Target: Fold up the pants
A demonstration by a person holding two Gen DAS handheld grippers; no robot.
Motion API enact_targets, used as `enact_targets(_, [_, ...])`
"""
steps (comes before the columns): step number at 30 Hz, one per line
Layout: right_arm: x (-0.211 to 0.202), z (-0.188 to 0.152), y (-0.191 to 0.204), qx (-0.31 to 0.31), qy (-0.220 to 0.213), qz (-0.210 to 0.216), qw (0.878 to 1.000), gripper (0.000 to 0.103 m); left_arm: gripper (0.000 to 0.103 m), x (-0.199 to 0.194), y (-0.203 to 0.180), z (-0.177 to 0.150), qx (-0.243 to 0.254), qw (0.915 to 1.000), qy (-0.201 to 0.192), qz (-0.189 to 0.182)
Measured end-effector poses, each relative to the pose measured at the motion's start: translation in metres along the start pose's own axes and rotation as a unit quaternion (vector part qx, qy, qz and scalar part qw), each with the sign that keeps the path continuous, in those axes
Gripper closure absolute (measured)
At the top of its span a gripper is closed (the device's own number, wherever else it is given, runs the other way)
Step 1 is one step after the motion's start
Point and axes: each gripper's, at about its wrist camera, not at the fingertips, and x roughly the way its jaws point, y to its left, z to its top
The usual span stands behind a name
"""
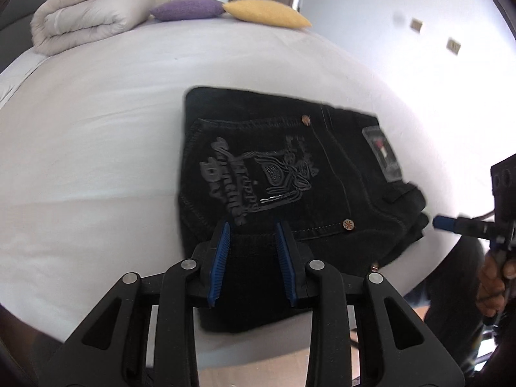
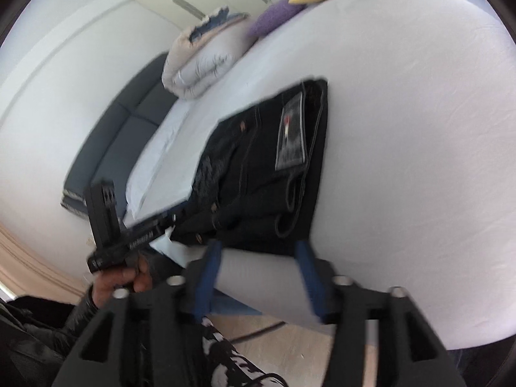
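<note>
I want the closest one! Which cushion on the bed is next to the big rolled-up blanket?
The purple cushion. It sits right beside the rolled duvet, while the yellow cushion lies on its far side.

Near edge of pants (image 1: 290,167) hidden behind left gripper (image 1: 253,235) in left wrist view; fabric behind the blue pads not readable as gripped or free. Embossed pocket lettering legible only in part. Patch (image 1: 383,156) print too small to read. Right gripper (image 1: 440,222), right of pants, cut off by frame edge; only one blue tip showing. Right wrist view smeared throughout: pants (image 2: 258,167) stitching and patch (image 2: 292,135) indistinct. Holding hand (image 2: 119,279), lower left of pants, partly covered by gripper body.
</note>
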Motion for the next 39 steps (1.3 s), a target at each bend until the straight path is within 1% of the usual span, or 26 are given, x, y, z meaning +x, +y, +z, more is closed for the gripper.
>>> enact_targets(1, [-0.004, 0.006, -0.004, 0.006, -0.008, 0.001, 1.0, 0.041, 0.047, -0.006, 0.006, 0.0, -0.008, 0.9999, -0.006, 0.001])
enact_targets(2, [-0.006, 0.015, -0.009, 0.015, -0.015, -0.001, 1.0, 0.041, 0.028, -0.012, 0.013, 0.0, -0.019, 0.9997, -0.015, 0.0])
enact_targets(4, [-0.005, 0.026, -0.014, 0.022, -0.019, -0.008, 1.0, 0.041, 0.026, -0.023, 0.031, 0.002, -0.048, 0.9983, -0.032, -0.011])
enact_targets(5, [-0.001, 0.032, -0.019, 0.031, -0.017, -0.012, 0.999, 0.041, 0.026, -0.022, 0.04, 0.005, -0.063, 0.9975, -0.029, -0.017])
enact_targets(8, [0.016, 0.046, -0.031, 0.059, -0.001, -0.017, 0.998, 0.041, 0.026, -0.011, 0.057, 0.013, -0.094, 0.9948, -0.009, -0.039])
enact_targets(10, [0.029, 0.053, -0.037, 0.075, 0.01, -0.023, 0.997, 0.041, 0.026, 0.002, 0.066, 0.019, -0.117, 0.9903, 0.011, -0.074])
enact_targets(11, [0.037, 0.055, -0.042, 0.082, 0.018, -0.027, 0.996, 0.041, 0.026, 0.009, 0.068, 0.022, -0.122, 0.9892, 0.02, -0.078])
enact_targets(13, [0.048, 0.059, -0.044, 0.089, 0.03, -0.036, 0.995, 0.041, 0.026, 0.02, 0.069, 0.031, -0.116, 0.9896, 0.03, -0.08])
enact_targets(14, [0.052, 0.061, -0.047, 0.093, 0.032, -0.036, 0.995, 0.041, 0.026, 0.026, 0.069, 0.035, -0.115, 0.9887, 0.037, -0.088])
enact_targets(15, [0.056, 0.063, -0.047, 0.096, 0.035, -0.033, 0.994, 0.041, 0.026, 0.033, 0.071, 0.038, -0.117, 0.9881, 0.046, -0.088])
enact_targets(19, [0.068, 0.073, -0.051, 0.107, 0.046, -0.034, 0.993, 0.041, 0.026, 0.058, 0.065, 0.047, -0.105, 0.9869, 0.09, -0.084])
enact_targets(21, [0.077, 0.079, -0.053, 0.11, 0.054, -0.039, 0.992, 0.041, 0.026, 0.065, 0.055, 0.05, -0.083, 0.9889, 0.099, -0.075])
enact_targets(23, [0.085, 0.083, -0.052, 0.111, 0.059, -0.04, 0.991, 0.041, 0.027, 0.069, 0.052, 0.051, -0.082, 0.9888, 0.099, -0.076])
enact_targets(24, [0.091, 0.085, -0.051, 0.109, 0.063, -0.044, 0.991, 0.043, 0.028, 0.071, 0.051, 0.052, -0.085, 0.9882, 0.099, -0.08])
enact_targets(25, [0.096, 0.087, -0.049, 0.106, 0.067, -0.05, 0.991, 0.046, 0.032, 0.073, 0.05, 0.053, -0.086, 0.9881, 0.099, -0.08])
enact_targets(27, [0.106, 0.091, -0.042, 0.092, 0.073, -0.064, 0.991, 0.047, 0.039, 0.075, 0.048, 0.055, -0.085, 0.9882, 0.101, -0.078])
enact_targets(29, [0.112, 0.09, -0.034, 0.075, 0.074, -0.082, 0.991, 0.051, 0.046, 0.076, 0.045, 0.057, -0.079, 0.9888, 0.102, -0.076])
enact_targets(30, [0.113, 0.088, -0.032, 0.07, 0.073, -0.09, 0.991, 0.057, 0.048, 0.077, 0.043, 0.058, -0.076, 0.9892, 0.102, -0.073])
enact_targets(32, [0.113, 0.085, -0.029, 0.066, 0.067, -0.1, 0.991, 0.061, 0.062, 0.076, 0.041, 0.058, -0.072, 0.9902, 0.098, -0.069])
enact_targets(33, [0.113, 0.083, -0.026, 0.059, 0.064, -0.106, 0.991, 0.064, 0.064, 0.074, 0.04, 0.058, -0.072, 0.9905, 0.095, -0.069])
enact_targets(35, [0.114, 0.08, -0.018, 0.038, 0.061, -0.123, 0.99, 0.068, 0.071, 0.072, 0.038, 0.058, -0.07, 0.991, 0.09, -0.069])
enact_targets(37, [0.112, 0.079, -0.007, 0.008, 0.058, -0.147, 0.987, 0.076, 0.076, 0.068, 0.032, 0.058, -0.059, 0.9928, 0.084, -0.061])
enact_targets(38, [0.111, 0.079, 0.002, -0.016, 0.056, -0.161, 0.985, 0.079, 0.081, 0.066, 0.027, 0.059, -0.051, 0.9938, 0.081, -0.056])
enact_targets(39, [0.11, 0.079, 0.009, -0.033, 0.054, -0.17, 0.983, 0.082, 0.082, 0.064, 0.024, 0.06, -0.044, 0.9947, 0.077, -0.052])
